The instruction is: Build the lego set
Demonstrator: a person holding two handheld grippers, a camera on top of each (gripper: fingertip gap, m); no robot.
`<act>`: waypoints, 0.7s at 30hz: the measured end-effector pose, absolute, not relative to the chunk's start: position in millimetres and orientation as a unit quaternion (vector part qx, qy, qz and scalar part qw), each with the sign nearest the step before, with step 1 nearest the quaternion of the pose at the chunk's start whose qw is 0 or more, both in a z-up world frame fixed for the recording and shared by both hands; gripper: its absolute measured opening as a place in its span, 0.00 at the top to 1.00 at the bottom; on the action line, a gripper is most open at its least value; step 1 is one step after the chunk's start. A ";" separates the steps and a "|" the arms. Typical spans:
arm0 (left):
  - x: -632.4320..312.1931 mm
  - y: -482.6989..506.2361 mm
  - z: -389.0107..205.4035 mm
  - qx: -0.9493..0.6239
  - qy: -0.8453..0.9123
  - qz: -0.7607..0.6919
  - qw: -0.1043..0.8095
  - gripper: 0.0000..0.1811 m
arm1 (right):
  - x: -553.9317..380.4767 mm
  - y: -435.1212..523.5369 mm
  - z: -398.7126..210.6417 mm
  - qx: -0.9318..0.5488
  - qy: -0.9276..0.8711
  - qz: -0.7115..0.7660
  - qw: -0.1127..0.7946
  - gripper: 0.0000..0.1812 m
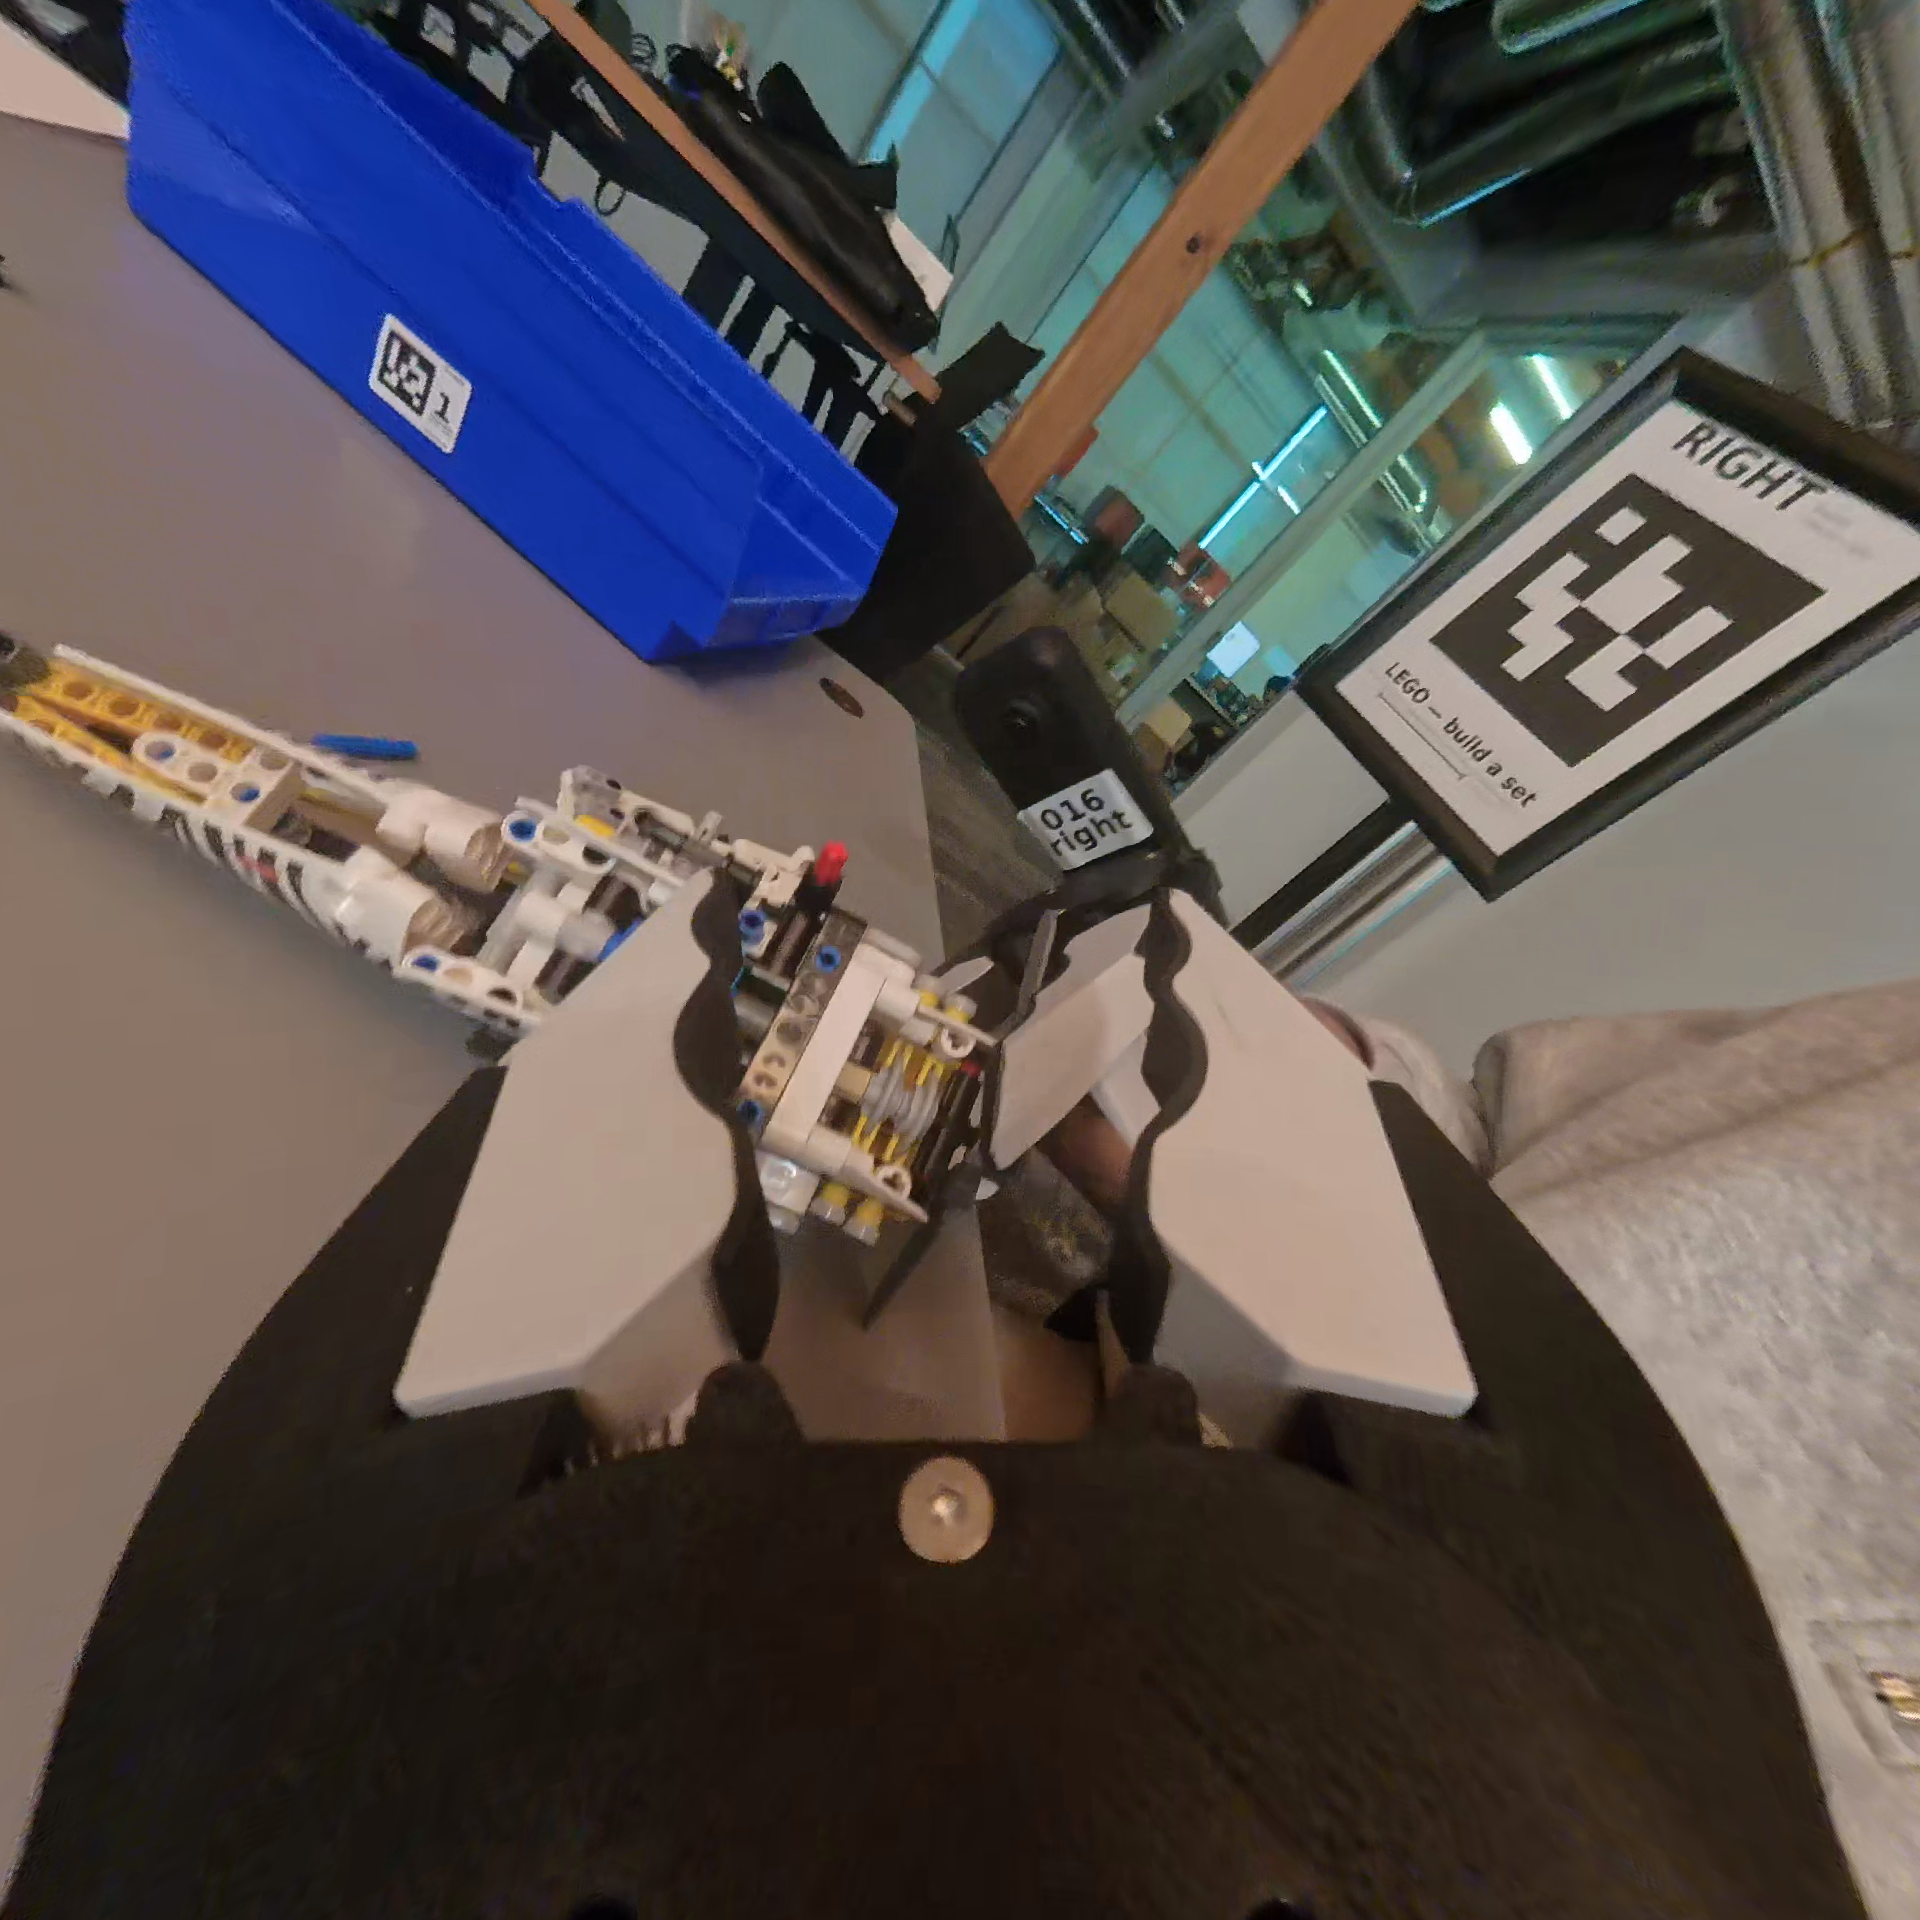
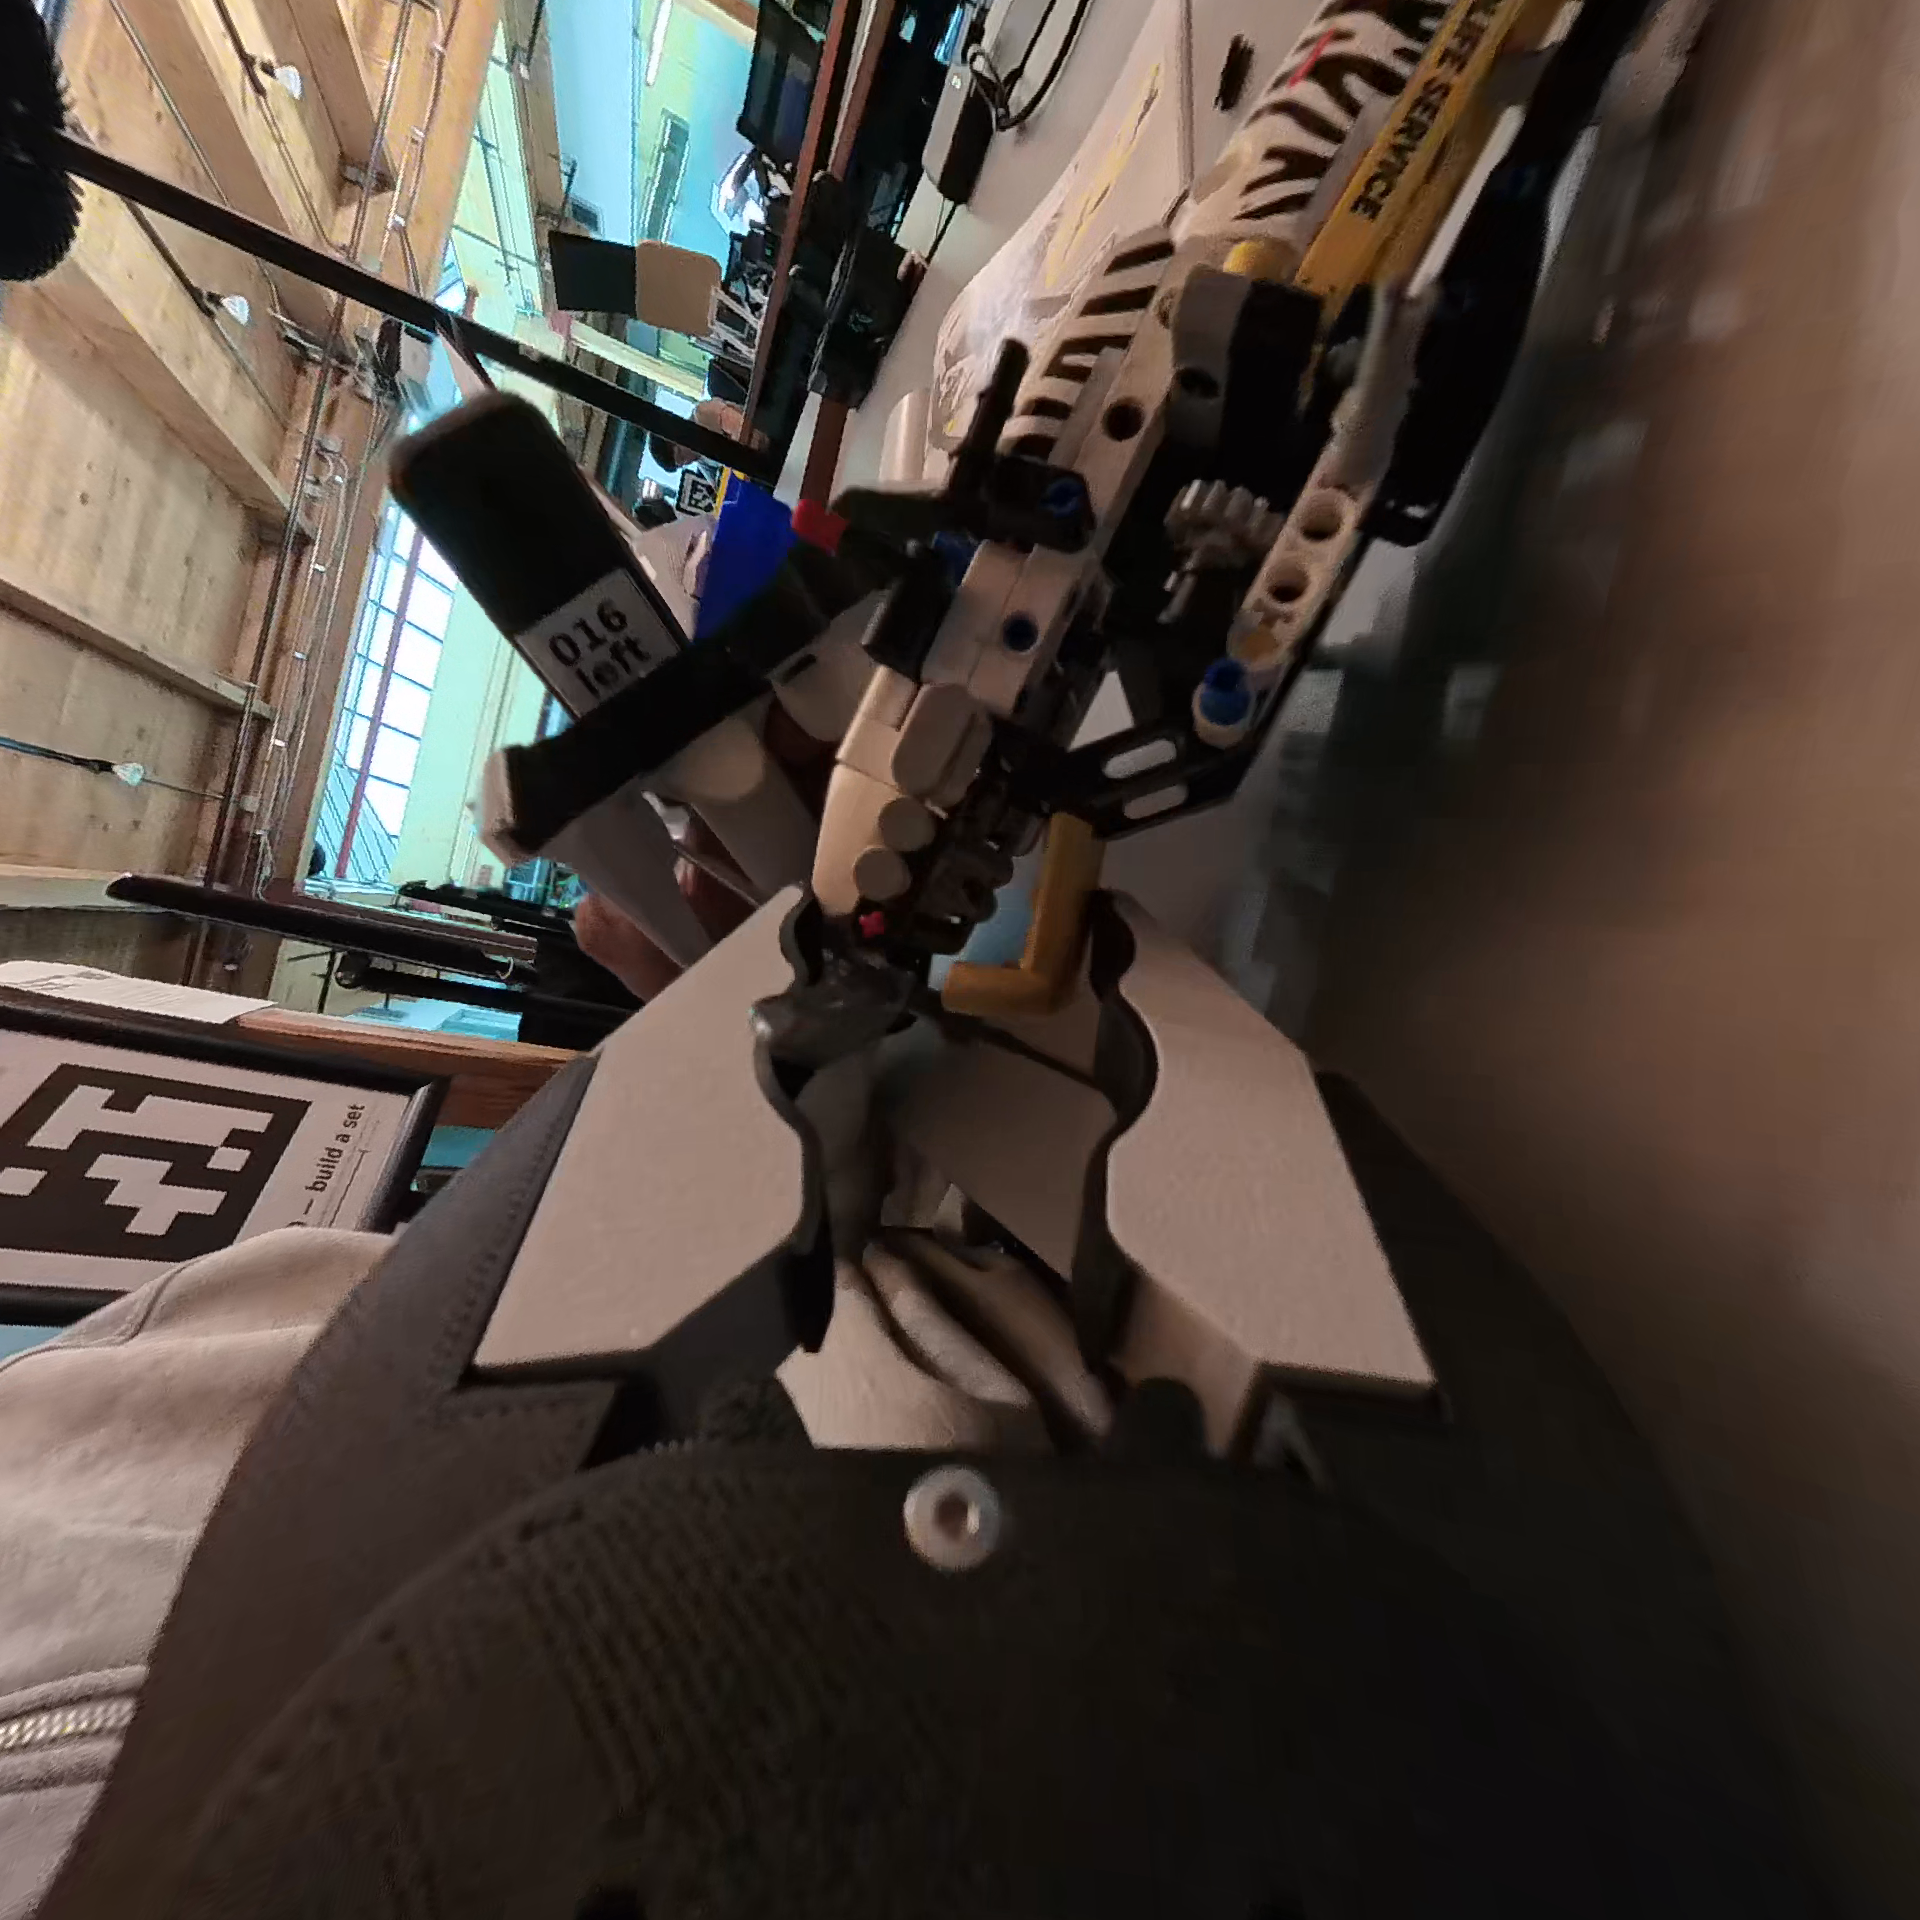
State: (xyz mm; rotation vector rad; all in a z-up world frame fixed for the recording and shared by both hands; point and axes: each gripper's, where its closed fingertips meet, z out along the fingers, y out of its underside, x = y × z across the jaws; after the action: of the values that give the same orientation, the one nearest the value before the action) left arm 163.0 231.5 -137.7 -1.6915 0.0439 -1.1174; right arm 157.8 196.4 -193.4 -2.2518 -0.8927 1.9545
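The left hand-held gripper (image 1: pixel 935 1049) is spread around the near end of the lego model (image 1: pixel 831 1049), its left finger against the model's side while the right finger stands apart. Only the right wrist view shows the right hand-held gripper (image 2: pixel 956 997), also spread, at the model's end, where a yellow bent beam (image 2: pixel 1039 935) and a dark piece sit between its fingertips; whether it pinches either, I cannot tell. The long white and yellow model stretches away across the grey desk (image 1: pixel 208 520). Farther off, the left view alone shows a blue bin (image 1: pixel 540 343) and a framed marker sign (image 1: pixel 1621 623).
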 end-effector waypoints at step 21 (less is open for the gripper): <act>190.4 206.4 -191.9 -0.800 -0.030 -0.365 0.475 0.48 | 195.7 213.5 -207.7 -0.728 -0.406 0.541 0.113 0.75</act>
State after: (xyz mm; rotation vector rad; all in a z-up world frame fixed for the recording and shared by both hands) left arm 190.4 206.4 -191.9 -1.9568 -0.0729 -0.8928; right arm 195.7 213.5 -207.7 -2.1346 -1.1910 1.5882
